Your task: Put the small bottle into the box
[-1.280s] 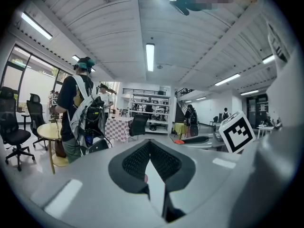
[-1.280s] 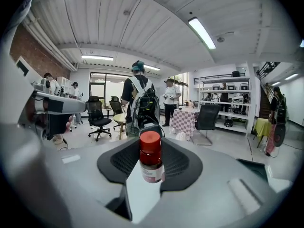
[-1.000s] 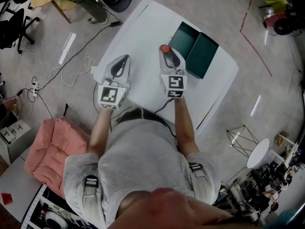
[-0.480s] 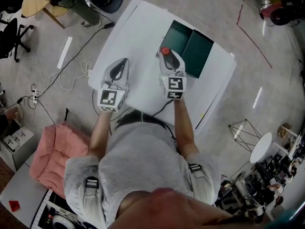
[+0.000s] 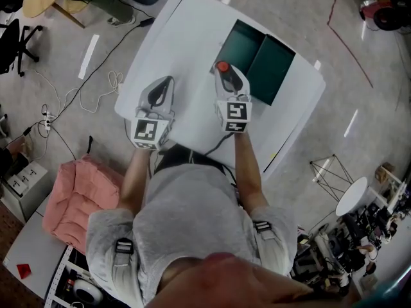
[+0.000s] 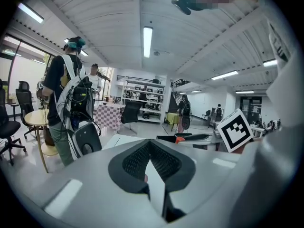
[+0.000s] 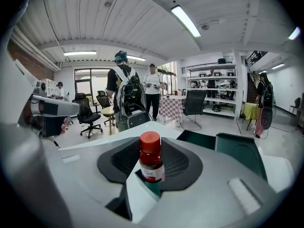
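Only the red cap of the small bottle (image 7: 150, 158) showed from the head view; its base was sunk out of sight between the pads. The right gripper (image 5: 225, 74) was clamped on it, holding it upright with its long axis vertical and cap up, over the table's (image 5: 186, 37) middle. It was just beside the open green box (image 5: 260, 59) near the far right edge. The left gripper's (image 6: 150, 163) jaws met, empty.

Left tool (image 5: 165, 86) closed, right tool (image 5: 224, 74) clamped
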A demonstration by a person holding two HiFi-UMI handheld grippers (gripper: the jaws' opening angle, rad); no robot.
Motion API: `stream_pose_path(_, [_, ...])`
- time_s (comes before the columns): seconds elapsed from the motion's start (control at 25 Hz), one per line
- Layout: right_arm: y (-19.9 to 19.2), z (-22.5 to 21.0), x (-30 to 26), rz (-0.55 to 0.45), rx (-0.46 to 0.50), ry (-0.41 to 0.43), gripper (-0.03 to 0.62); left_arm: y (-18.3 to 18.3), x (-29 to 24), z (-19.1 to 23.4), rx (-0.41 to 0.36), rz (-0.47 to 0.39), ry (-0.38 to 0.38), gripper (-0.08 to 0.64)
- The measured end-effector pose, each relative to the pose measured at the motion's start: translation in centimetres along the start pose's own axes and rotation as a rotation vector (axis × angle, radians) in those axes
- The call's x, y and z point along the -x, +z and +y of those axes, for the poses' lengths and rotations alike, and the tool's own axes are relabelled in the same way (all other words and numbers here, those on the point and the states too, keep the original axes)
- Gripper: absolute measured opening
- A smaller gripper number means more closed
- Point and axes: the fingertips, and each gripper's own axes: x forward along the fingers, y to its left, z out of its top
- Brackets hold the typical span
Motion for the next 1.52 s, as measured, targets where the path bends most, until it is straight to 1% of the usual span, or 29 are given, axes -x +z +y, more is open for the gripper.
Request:
stream_pose_path(0.24, [-1.9, -0.7, -1.2, 0.023, -0.010, 0.002, 0.138, -1.6, -0.9, 0.0, 0.010, 0.027, 0.002, 0.012])
stream_pose_path(0.48, [-2.6, -0.6, -1.7, 0.043, -0.014, 0.017, 0.138, -2.3, -1.4, -0.2, 0.015, 0.046, 0.006, 0.012])
stream_pose_path(0.64, [-2.8, -0.2, -2.1, 0.056, -0.004, 0.024, 0.141, -2.3, -1.6, -0.3, 0.020, 0.045, 0.004, 0.012])
stream_pose_path(1.04, [-4.4, 0.0, -2.1, 0.098, -0.030, 0.018, 0.144, -2.6, -0.8, -0.3, 0.015, 0.050, 0.013, 0.012])
stream_pose_path(1.36, [-4.9, -0.1, -2.0, 0.091, -0.032, 0.009, 0.146, -2.4, -0.2, -0.5, 0.013, 0.043, 0.018, 0.012])
stream_pose_path(1.44, [-4.2, 0.1, -1.7, 0.073, -0.023, 0.012, 0.162, -2.2, 0.0, -0.6, 0.010, 0.038, 0.017, 0.012])
stream_pose_path(1.52, [-3.3, 0.5, -1.5, 0.050, -0.009, 0.029, 0.228, -2.1, 0.3, -0.6, 0.006, 0.035, 0.021, 0.012])
